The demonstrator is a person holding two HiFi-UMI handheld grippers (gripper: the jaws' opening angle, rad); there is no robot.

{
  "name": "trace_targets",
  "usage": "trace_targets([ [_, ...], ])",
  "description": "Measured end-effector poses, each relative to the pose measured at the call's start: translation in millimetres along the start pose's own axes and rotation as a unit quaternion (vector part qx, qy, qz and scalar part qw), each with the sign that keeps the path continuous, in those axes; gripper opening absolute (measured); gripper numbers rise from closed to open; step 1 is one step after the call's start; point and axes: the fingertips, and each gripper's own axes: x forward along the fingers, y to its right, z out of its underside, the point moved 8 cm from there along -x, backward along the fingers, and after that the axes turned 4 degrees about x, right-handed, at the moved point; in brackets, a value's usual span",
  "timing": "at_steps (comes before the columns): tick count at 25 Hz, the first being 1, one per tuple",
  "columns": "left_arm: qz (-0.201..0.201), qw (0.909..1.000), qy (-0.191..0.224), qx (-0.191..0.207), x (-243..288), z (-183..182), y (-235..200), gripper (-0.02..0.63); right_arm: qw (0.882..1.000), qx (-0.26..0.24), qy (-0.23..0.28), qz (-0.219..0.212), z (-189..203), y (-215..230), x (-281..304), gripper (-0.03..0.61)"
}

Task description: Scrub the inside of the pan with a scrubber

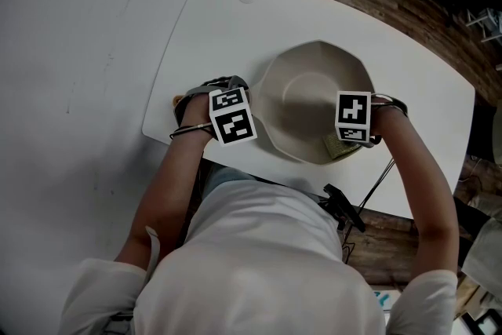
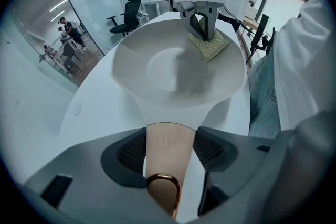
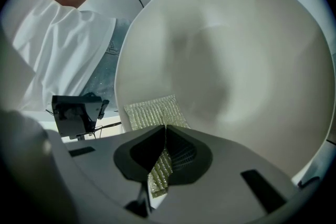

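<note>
One scrubber [image 3: 153, 112] in right gripper [image 3: 165, 134], inside pan [image 3: 252, 55]; left gripper [image 2: 170, 136] clamps handle [image 2: 165, 157].

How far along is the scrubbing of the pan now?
Done: the left gripper clamps the wooden handle, and the right gripper grips the scrubber. In hand: the scrubber presses the pan on its near wall. Left: probably the floor and far wall; no marks show how much is scrubbed.

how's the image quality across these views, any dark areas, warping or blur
Head view: dim overall, dark shadow on the pan floor. Left gripper view: brighter, fisheye-curved, black corners; the handle is sharp up close. Right gripper view: same fisheye warp; scrubber weave sharp, right tool body near the lens looks soft.
</note>
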Motion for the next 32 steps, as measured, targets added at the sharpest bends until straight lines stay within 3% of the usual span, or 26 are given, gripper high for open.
trace_targets([
  [12, 0.004, 1.0, 0.005, -0.002, 0, 1, 0, 0.276, 0.993, -0.01, -0.04, 0.112, 5, 22, -8, 0.026],
  [18, 0.008, 0.9999, 0.005, -0.003, 1, 1, 1, 0.275, 0.982, -0.031, -0.045, 0.178, 2, 37, -13, 0.026],
  [28, 0.011, 0.9999, 0.006, -0.002, 1, 0, 2, 0.275, 0.965, 0.011, -0.019, 0.261, 1, 58, -23, 0.026],
  [32, 0.011, 0.9999, 0.004, 0.005, 1, 0, 3, 0.276, 0.952, 0.011, -0.031, 0.303, -3, 66, -23, 0.026],
])
